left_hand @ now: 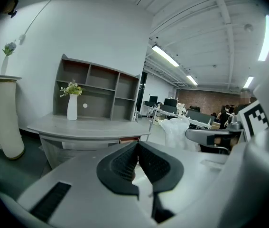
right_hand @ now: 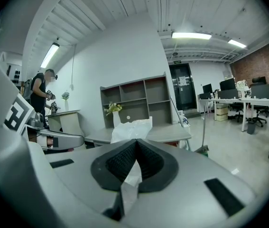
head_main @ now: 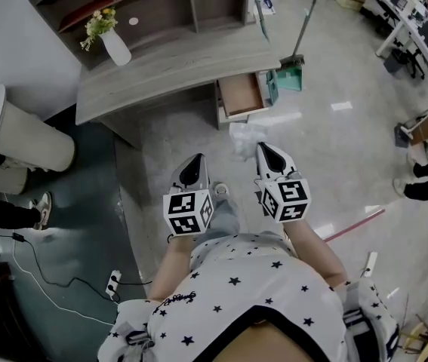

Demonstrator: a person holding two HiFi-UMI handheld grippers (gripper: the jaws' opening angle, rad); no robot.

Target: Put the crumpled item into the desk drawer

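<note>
My right gripper [head_main: 268, 151] is shut on the crumpled white item [head_main: 245, 137], a thin plastic or paper wad that hangs in front of its tip above the floor. In the right gripper view the crumpled white item [right_hand: 131, 128] rises above the shut jaws [right_hand: 135, 158], and a strip of it runs down between the pads. My left gripper [head_main: 193, 164] hangs beside it, shut with nothing held; its jaws [left_hand: 137, 154] meet in the left gripper view. The desk drawer [head_main: 241, 94] stands pulled out, open and brown inside, just beyond the item.
The grey desk [head_main: 168, 78] carries a white vase of flowers [head_main: 114, 45] and a shelf unit [head_main: 153, 2]. A broom and green dustpan [head_main: 290, 72] lean by the drawer. A white cylinder [head_main: 26, 138] stands left. Cables and a power strip [head_main: 112, 281] lie on the floor.
</note>
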